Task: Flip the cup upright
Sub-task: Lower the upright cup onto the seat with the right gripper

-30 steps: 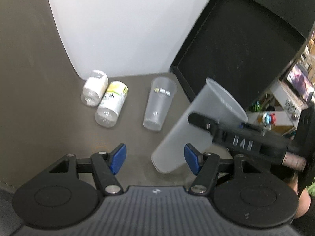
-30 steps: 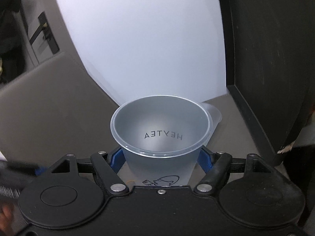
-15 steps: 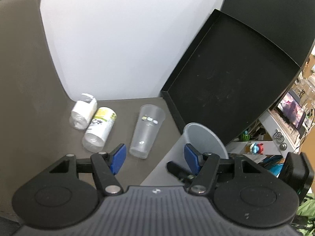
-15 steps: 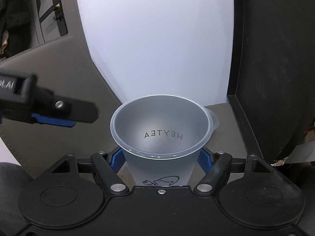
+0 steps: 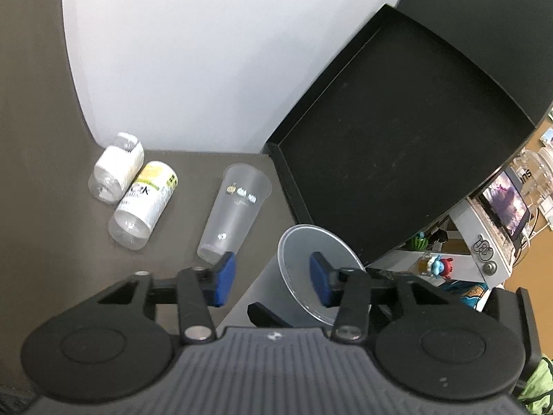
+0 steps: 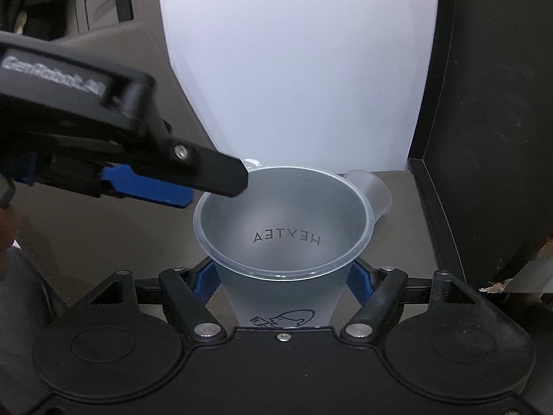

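Left wrist view: the left gripper [image 5: 271, 278] hangs above the grey-brown desk [image 5: 45, 207] with its jaws spread and nothing between them. A frosted translucent plastic cup [image 5: 300, 259] shows at four o'clock, mouth up, partly behind the blue pad. At twelve o'clock a clear plastic cup [image 5: 233, 214] lies on its side, two clear bottles with white labels [image 5: 131, 186] lie at ten o'clock, and a black tray [image 5: 397, 180] leans at two o'clock.

Right wrist view: the right gripper [image 6: 281, 282] has its jaws clenched on the frosted cup [image 6: 281, 242], upright, mouth open to the camera. The left gripper [image 6: 145, 183] crosses in at ten o'clock, above the rim.
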`<control>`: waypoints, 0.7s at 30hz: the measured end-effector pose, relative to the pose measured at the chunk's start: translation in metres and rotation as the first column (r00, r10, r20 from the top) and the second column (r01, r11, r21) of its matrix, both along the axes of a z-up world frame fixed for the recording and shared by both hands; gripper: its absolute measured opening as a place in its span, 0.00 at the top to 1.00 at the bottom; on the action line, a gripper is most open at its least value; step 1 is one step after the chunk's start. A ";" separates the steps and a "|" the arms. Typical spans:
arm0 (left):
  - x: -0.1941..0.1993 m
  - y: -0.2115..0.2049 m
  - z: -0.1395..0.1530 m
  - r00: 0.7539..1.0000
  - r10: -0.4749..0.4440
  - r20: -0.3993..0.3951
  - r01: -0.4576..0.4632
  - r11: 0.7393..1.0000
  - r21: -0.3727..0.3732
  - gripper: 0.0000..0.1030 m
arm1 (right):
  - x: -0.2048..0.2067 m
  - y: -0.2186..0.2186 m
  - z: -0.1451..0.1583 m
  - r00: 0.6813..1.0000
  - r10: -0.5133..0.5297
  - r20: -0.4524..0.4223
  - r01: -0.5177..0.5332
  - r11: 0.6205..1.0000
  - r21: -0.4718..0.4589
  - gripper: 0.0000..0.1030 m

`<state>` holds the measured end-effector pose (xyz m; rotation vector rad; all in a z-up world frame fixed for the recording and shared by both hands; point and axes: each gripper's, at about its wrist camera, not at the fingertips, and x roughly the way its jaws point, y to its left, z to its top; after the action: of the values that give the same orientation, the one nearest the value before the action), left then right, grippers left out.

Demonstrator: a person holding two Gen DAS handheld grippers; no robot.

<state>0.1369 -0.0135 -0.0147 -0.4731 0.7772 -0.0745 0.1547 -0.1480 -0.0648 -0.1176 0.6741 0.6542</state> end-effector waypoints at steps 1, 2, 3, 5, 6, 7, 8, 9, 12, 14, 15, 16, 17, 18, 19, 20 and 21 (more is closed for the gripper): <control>0.001 0.001 -0.002 1.000 0.002 -0.006 -0.002 1.000 -0.005 0.64 | 0.000 0.002 0.000 1.000 0.005 -0.002 -0.005 1.000 -0.007 0.29; 0.002 0.002 -0.004 1.000 0.002 -0.011 -0.002 1.000 -0.007 0.67 | -0.001 0.003 0.000 1.000 0.008 -0.002 -0.008 1.000 -0.012 0.29; 0.002 0.002 -0.006 1.000 0.002 -0.015 -0.002 1.000 -0.006 0.68 | -0.001 0.004 0.000 1.000 0.011 -0.003 -0.011 1.000 -0.016 0.29; 0.003 0.003 -0.009 1.000 0.000 -0.018 0.000 1.000 -0.003 0.72 | -0.002 0.007 0.002 1.000 0.019 -0.008 -0.019 0.999 -0.025 0.29; 0.004 0.003 -0.010 1.000 0.000 -0.021 0.000 1.000 -0.002 0.73 | -0.003 0.007 0.002 1.000 0.024 -0.011 -0.025 0.999 -0.029 0.29; 0.003 0.004 -0.012 1.000 0.002 -0.023 -0.002 1.000 0.000 0.73 | -0.004 0.009 0.002 0.999 0.032 -0.017 -0.032 0.999 -0.033 0.29; 0.003 0.004 -0.013 1.000 0.002 -0.024 -0.002 1.000 0.001 0.73 | -0.005 0.010 0.002 0.999 0.037 -0.020 -0.038 0.999 -0.036 0.29; 0.003 0.004 -0.015 1.000 0.003 -0.026 -0.003 1.000 0.000 0.73 | -0.004 0.011 0.001 0.999 0.042 -0.021 -0.043 0.998 -0.040 0.29; 0.002 0.006 -0.019 0.999 0.005 -0.039 -0.005 1.000 0.008 0.73 | -0.005 0.015 -0.002 0.998 0.051 -0.023 -0.053 0.996 -0.067 0.29; 0.002 0.006 -0.022 0.999 0.004 -0.048 -0.004 1.000 0.008 0.73 | -0.005 0.017 -0.002 0.998 0.055 -0.031 -0.058 0.995 -0.077 0.28; 0.001 0.006 -0.023 0.999 0.003 -0.049 -0.003 1.000 0.007 0.73 | -0.006 0.018 0.000 0.998 0.056 -0.031 -0.059 0.995 -0.075 0.28; 0.001 0.006 -0.024 0.999 0.003 -0.051 -0.002 1.000 0.006 0.74 | -0.006 0.019 0.001 0.998 0.058 -0.032 -0.061 0.995 -0.075 0.28; 0.001 0.006 -0.026 0.999 0.002 -0.054 -0.002 1.000 0.003 0.73 | -0.005 0.020 0.001 0.998 0.059 -0.030 -0.061 0.995 -0.077 0.28; 0.001 0.006 -0.027 0.998 0.002 -0.057 -0.002 1.000 -0.002 0.73 | -0.004 0.022 0.001 0.998 0.061 -0.031 -0.063 0.995 -0.080 0.28; 0.001 0.006 -0.027 0.998 0.000 -0.060 0.000 1.000 -0.002 0.73 | -0.003 0.021 0.002 0.997 0.062 -0.036 -0.065 0.994 -0.085 0.28; 0.001 0.005 -0.028 0.998 -0.002 -0.063 0.002 1.000 0.002 0.73 | -0.003 0.021 0.000 0.997 0.063 -0.039 -0.066 0.994 -0.089 0.28; 0.001 0.005 -0.029 0.998 -0.003 -0.066 0.003 1.000 0.005 0.73 | 0.000 0.020 -0.003 0.997 0.065 -0.040 -0.069 0.993 -0.092 0.28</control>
<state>0.1377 -0.0089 -0.0432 -0.4714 0.8424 -0.0602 0.1550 -0.1276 -0.0678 -0.2160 0.7396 0.6908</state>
